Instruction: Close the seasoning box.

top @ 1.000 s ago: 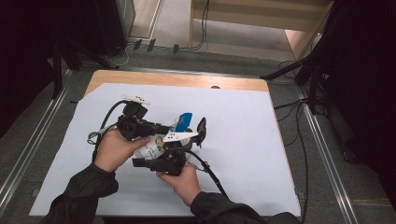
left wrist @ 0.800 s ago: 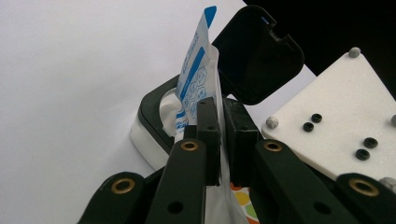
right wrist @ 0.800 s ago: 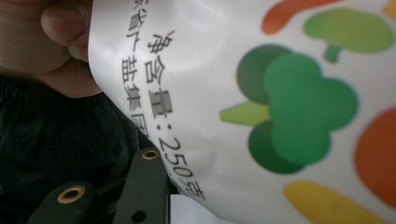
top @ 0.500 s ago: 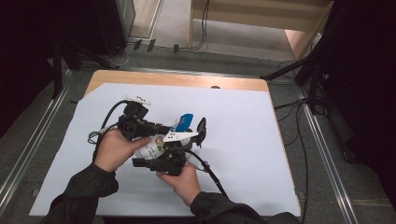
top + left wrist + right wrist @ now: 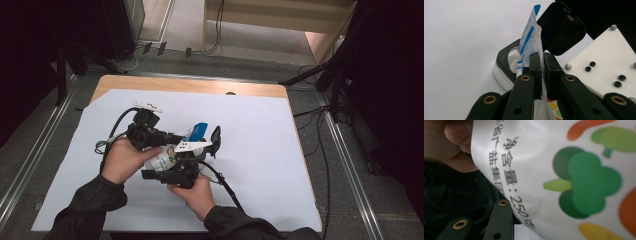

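Our left tool (image 5: 541, 72) is clamped on the white-and-blue packet (image 5: 529, 42), raised above the bench (image 5: 280, 150); the right tool (image 5: 172, 175) grips the container (image 5: 506, 62). We'd tip gently over its open mouth.

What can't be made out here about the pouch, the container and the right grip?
- White plastic pouch with blue print: lower end cut off by the left gripper view's bottom edge, behind the left gripper.
- White container with black rim and open black lid: contents hidden by the pouch.
- Right gripper: jaw tips hidden by hands in the high view; pouch blocks the right gripper view.
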`<state>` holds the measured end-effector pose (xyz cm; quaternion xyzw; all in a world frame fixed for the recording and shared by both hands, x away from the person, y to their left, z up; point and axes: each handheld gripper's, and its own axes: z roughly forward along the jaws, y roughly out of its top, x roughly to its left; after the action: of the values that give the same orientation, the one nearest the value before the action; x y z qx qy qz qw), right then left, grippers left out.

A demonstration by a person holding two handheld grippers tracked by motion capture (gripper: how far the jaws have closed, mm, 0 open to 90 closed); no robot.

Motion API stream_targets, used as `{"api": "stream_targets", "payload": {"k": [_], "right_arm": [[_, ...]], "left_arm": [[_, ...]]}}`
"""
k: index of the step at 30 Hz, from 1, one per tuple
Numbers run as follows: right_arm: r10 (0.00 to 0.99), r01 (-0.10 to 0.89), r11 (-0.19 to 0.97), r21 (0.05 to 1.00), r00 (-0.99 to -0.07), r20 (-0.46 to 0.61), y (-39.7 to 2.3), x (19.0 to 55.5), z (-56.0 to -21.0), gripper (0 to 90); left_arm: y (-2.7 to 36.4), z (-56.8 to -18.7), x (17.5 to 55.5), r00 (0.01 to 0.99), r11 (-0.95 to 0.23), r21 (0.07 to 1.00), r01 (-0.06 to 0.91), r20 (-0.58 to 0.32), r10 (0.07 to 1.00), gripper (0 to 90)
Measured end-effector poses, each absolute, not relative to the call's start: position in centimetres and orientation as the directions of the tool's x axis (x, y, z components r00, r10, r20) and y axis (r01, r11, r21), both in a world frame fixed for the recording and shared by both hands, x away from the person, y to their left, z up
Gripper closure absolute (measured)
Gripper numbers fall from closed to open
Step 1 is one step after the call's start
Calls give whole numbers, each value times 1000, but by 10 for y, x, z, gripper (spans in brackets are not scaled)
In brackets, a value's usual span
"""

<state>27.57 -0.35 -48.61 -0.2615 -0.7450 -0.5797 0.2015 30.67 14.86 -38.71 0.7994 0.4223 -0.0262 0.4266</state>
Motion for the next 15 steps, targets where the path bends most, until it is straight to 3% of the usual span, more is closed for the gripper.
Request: {"api": "stream_targets", "payload": {"k": [15], "right_arm": [[156, 630, 188, 753, -777, 610, -4, 276, -486, 661]], "left_arm": [[146, -387, 307, 644, -287, 659, 695, -394, 656, 872]]}}
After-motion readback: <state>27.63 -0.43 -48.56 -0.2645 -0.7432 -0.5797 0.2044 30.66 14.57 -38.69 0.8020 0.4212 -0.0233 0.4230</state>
